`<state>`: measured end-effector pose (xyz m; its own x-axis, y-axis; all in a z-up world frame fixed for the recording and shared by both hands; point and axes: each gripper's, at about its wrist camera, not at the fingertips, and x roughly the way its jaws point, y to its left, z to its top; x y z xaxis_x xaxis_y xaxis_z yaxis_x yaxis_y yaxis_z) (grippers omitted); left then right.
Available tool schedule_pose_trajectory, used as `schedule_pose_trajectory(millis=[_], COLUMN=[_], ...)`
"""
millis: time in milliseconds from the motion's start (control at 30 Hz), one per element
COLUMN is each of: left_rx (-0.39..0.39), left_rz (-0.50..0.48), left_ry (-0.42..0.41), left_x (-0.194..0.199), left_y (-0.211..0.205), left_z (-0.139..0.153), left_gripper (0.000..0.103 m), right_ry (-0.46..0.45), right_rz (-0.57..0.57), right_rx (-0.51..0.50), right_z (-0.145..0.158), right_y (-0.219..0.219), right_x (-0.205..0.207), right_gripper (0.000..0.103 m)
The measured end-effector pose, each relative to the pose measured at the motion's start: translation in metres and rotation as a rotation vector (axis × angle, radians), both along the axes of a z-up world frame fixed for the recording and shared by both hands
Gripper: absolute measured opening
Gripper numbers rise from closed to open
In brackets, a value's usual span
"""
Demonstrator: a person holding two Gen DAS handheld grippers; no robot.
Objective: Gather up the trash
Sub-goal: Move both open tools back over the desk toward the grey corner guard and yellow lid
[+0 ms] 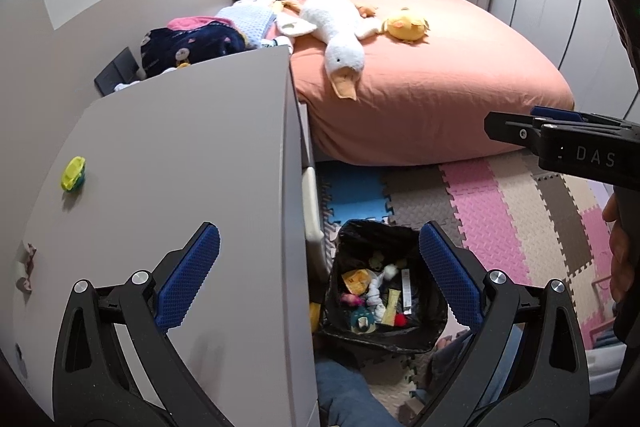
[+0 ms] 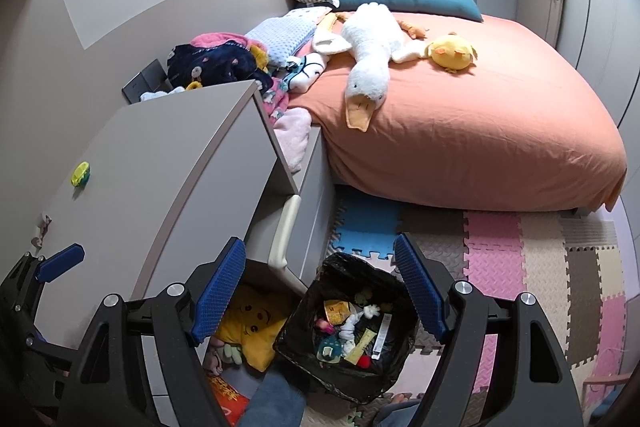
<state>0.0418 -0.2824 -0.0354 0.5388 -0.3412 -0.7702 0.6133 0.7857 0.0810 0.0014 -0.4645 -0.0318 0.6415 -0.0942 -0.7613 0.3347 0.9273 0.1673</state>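
The far rim of the bin [image 1: 384, 291] is hidden in part behind the right blue pad of the left gripper [image 1: 320, 279], and the small items inside are hard to tell apart. A yellow soft toy [image 2: 250, 327] is half covered by the left finger of the right gripper [image 2: 320, 291]. A grey cabinet [image 1: 180, 167] is seen ahead and to the left of both grippers, with a small yellow-green object [image 1: 73, 173] on top. Beyond lies a bed [image 2: 460, 131] bearing a white toy goose [image 2: 370, 63]. The bin, lined with a black bag and filled with mixed scraps, is seen on the foam floor mat [image 2: 520, 267] just below both grippers. Both grippers are spread wide and nothing is held.
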Motion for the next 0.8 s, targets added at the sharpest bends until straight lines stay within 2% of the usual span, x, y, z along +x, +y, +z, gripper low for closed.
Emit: schedule_pose_trajectory(millis=[333, 800], left_rx=[-0.003, -0.011], left_rz=[0.058, 0.197], left_ry=[-0.001, -0.018], left_x=[0.008, 0.025], left_y=[0.029, 0.096], left_z=[-0.001, 0.002], left_gripper=[0.096, 0.096], right_ry=[-0.008, -0.058], right_rz=[0.078, 0.194], right_rx=[0.005, -0.003], right_z=[-0.003, 0.004], right_y=[0.035, 0.092], right_x=[0.019, 0.044], right_gripper=[0.078, 0.078])
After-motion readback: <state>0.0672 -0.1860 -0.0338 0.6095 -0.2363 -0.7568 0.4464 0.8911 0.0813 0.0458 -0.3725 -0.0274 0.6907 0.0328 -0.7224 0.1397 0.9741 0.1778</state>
